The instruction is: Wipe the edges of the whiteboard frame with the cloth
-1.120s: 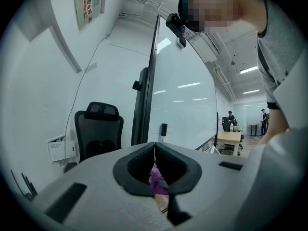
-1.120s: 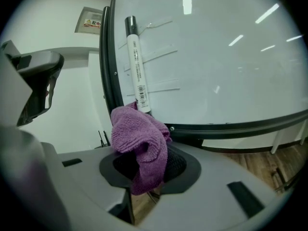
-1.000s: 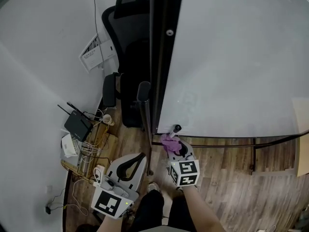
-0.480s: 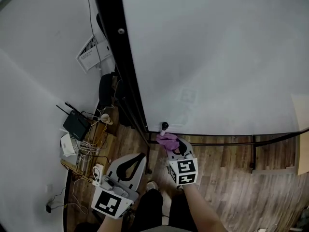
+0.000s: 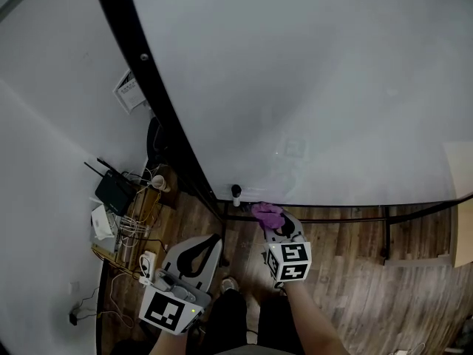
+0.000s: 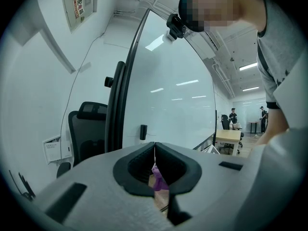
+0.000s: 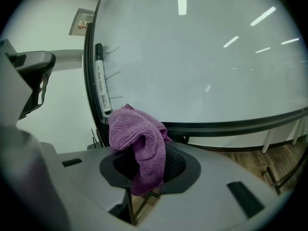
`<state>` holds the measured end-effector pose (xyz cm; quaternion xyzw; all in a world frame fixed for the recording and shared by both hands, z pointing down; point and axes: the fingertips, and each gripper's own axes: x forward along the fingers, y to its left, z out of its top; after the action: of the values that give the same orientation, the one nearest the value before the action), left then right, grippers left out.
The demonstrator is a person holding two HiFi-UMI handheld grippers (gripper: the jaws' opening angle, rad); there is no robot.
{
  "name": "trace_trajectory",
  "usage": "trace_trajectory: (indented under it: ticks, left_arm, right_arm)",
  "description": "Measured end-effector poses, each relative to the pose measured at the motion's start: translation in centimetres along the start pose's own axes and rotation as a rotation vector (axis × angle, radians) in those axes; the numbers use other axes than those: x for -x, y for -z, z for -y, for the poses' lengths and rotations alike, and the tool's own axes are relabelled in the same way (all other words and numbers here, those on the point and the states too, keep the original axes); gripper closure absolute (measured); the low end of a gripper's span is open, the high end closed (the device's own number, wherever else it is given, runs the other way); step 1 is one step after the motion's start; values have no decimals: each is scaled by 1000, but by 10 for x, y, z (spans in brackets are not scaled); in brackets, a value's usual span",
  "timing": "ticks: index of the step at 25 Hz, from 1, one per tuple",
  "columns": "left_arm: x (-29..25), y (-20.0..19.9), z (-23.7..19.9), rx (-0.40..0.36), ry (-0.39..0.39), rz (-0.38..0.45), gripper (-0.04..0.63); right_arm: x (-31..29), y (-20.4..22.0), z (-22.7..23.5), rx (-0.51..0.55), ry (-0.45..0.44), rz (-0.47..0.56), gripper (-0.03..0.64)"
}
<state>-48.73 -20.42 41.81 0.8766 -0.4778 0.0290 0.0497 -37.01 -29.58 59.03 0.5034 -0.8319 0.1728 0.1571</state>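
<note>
Clamping a bunched purple cloth [image 7: 139, 138], the right gripper [image 7: 144, 166] has its jaws closed on the fabric, which spills up and over their front. The cloth sits at the lower left corner of the black whiteboard frame [image 5: 332, 207], just under the bottom edge. Whether it actually touches the frame is hard to tell from here. The left gripper [image 6: 155, 163] is lower and further back, well apart from the board. Its jaws are pressed together with nothing between them.

A black marker [image 7: 100, 85] stands upright against the board beside that corner. It has a white label with a barcode, but the print is too small to read. An office chair [image 6: 85, 129] stands behind the board. On the floor by the wall are a black router [image 5: 114, 191] and loose cables. A printed sheet [image 5: 129, 91] leans nearby, its text illegible.
</note>
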Motion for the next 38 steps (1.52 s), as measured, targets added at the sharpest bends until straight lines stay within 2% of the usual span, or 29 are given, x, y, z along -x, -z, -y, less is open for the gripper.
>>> trace_trajectory:
  ticks: [3, 13, 23, 33, 38]
  left_arm:
    - [-5, 1, 12, 28, 14, -24, 578]
    - [-22, -7, 45, 3, 32, -3, 578]
    - [-41, -10, 82, 14, 42, -13, 578]
    - [-56, -10, 112, 8, 35, -19, 578]
    - [-63, -13, 122, -28, 20, 14, 578]
  right_arm:
    - [6, 1, 11, -1, 13, -4, 518]
    - [31, 2, 57, 0, 59, -7, 518]
    - [54, 5, 107, -12, 104, -8, 518]
    - [67, 8, 139, -20, 104, -8, 518]
    - [72, 10, 153, -17, 99, -9, 518]
